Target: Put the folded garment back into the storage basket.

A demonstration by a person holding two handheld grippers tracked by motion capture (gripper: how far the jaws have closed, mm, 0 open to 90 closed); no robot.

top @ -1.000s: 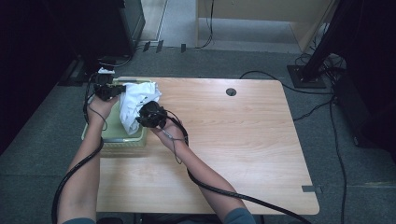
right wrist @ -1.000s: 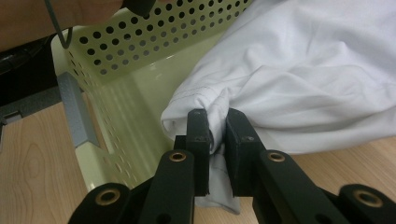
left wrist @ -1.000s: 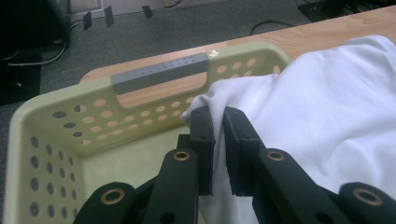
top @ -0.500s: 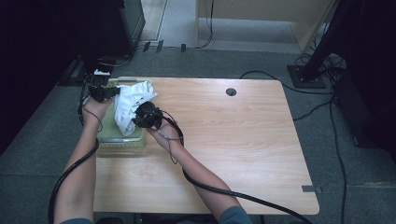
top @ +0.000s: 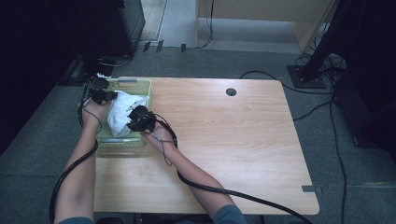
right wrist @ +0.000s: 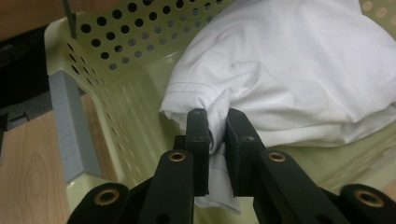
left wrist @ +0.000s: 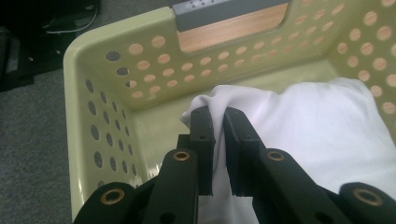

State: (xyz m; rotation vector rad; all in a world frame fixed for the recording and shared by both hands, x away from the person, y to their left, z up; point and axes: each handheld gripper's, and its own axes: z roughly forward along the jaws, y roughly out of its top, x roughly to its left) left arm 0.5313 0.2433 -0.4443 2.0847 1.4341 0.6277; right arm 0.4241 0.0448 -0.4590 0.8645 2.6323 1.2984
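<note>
A folded white garment (top: pixel 120 114) hangs inside a pale green perforated basket (top: pixel 140 86) at the table's left edge. My left gripper (top: pixel 108 95) is shut on one edge of the white garment (left wrist: pixel 299 126), cloth pinched between its jaws (left wrist: pixel 218 126), above the basket's floor (left wrist: pixel 159 135). My right gripper (top: pixel 135 122) is shut on a bunched corner of the white garment (right wrist: pixel 289 65), the cloth squeezed between its two black jaws (right wrist: pixel 218 128). Below the garment lies the basket's inside wall (right wrist: pixel 126 112).
The basket has grey handle grips (right wrist: pixel 70 126) on its rims (left wrist: pixel 224 9). The wooden table (top: pixel 224 140) stretches to the right, with a cable hole (top: pixel 231 92). Black cables (top: pixel 224 191) trail from the grippers. Dark equipment and cords stand on the carpet beyond.
Both grippers have sunk with the garment, moving it left and down into the basket. Their hold on the cloth is unchanged.
</note>
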